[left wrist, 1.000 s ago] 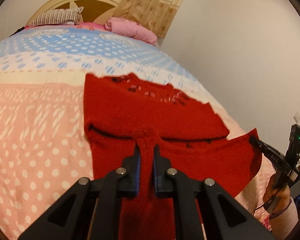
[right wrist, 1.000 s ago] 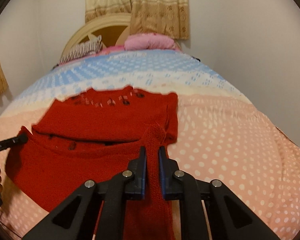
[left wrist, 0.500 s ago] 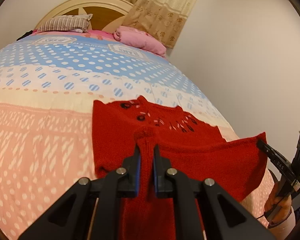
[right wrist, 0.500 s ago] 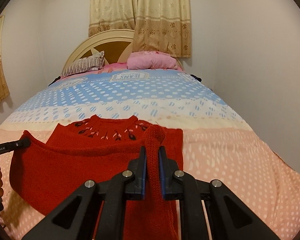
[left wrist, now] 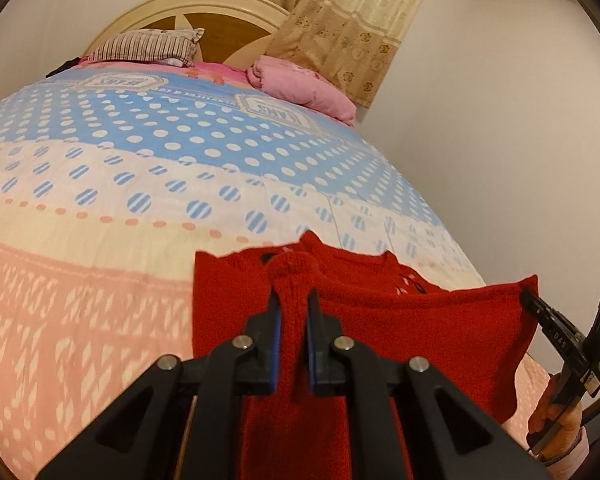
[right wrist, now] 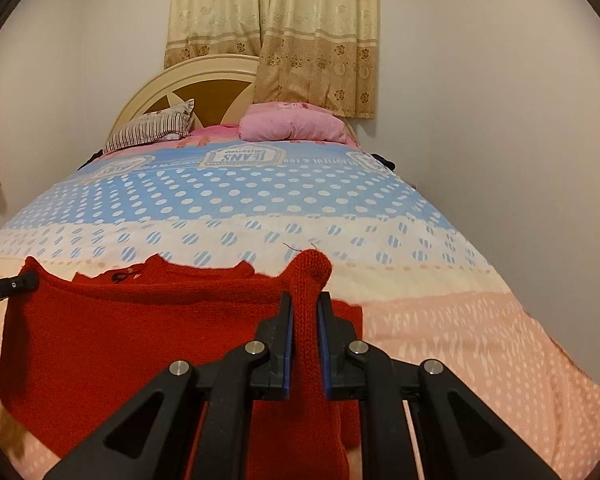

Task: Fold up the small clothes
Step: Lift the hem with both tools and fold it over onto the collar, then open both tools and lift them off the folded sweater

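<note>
The left tool (left wrist: 292, 312) is clamped on a bunched corner of the red sweater (left wrist: 420, 336), and the right tool (right wrist: 305, 312) pinches the opposite corner, so the knit hangs lifted over the pink end of the bed (right wrist: 480, 344). The left view alone shows the hand (left wrist: 556, 420) gripping the right tool. The right view alone shows the full curtain (right wrist: 276, 32) above the headboard (right wrist: 204, 80).

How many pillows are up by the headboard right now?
2: a striped pillow on the left against the headboard, and a pink pillow to its right, below the curtain. Others may be hidden.
</note>
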A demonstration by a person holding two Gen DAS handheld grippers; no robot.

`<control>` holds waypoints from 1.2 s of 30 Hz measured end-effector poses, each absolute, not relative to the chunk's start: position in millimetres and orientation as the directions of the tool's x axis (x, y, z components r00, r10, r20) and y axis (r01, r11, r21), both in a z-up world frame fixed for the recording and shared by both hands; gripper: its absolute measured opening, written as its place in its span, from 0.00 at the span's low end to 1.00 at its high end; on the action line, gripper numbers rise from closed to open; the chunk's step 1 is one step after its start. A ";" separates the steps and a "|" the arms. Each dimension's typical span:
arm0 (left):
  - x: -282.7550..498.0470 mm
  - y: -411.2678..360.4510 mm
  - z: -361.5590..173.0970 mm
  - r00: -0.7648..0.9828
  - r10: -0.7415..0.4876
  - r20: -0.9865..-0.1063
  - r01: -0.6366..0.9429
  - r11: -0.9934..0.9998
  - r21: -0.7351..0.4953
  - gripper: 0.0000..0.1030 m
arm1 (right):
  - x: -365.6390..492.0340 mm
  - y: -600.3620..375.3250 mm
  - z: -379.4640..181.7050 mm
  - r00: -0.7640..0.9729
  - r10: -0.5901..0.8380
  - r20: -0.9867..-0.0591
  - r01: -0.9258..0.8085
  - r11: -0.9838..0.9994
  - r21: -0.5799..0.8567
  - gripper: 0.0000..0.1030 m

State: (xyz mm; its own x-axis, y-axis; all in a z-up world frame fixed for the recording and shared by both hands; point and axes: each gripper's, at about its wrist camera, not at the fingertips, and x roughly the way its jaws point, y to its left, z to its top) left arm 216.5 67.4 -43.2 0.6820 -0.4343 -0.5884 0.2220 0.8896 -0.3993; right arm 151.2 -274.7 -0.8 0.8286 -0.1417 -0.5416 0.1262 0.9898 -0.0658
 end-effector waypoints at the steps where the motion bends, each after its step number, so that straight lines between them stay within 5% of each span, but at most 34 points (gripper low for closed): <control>1: 222.3 67.3 -43.7 0.686 -0.428 -0.589 0.216 0.892 -0.397 0.10 | 157.6 -274.5 -1.3 0.828 -0.145 -0.542 0.127 0.989 -0.072 0.10; 21: 313.7 39.3 -107.0 0.638 -0.261 -0.725 0.061 0.955 -0.291 0.10 | 282.0 -286.2 -75.2 0.747 -0.269 -0.608 0.192 0.963 -0.190 0.10; 29: 316.5 47.1 -112.5 0.626 -0.237 -0.743 -0.015 0.949 -0.315 0.24 | 302.9 -290.1 -95.2 0.678 -0.289 -0.676 0.199 0.957 -0.210 0.10; 32: 314.6 62.6 -106.0 0.649 -0.198 -0.735 -0.088 0.940 -0.331 0.35 | 313.5 -300.1 -105.5 0.600 -0.330 -0.728 0.253 0.942 -0.219 0.13; 36: 304.7 87.9 -85.0 0.694 -0.091 -0.714 -0.151 0.951 -0.268 0.34 | 313.7 -317.2 -108.3 0.573 -0.305 -0.761 0.299 0.942 -0.153 0.30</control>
State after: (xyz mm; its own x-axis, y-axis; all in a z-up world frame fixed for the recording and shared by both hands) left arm 304.7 87.9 -85.0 0.6939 -0.0911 -0.7143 -0.1515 0.9513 -0.2685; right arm 313.7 -317.2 -108.3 0.5727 -0.3048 -0.7610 0.2986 0.9421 -0.1527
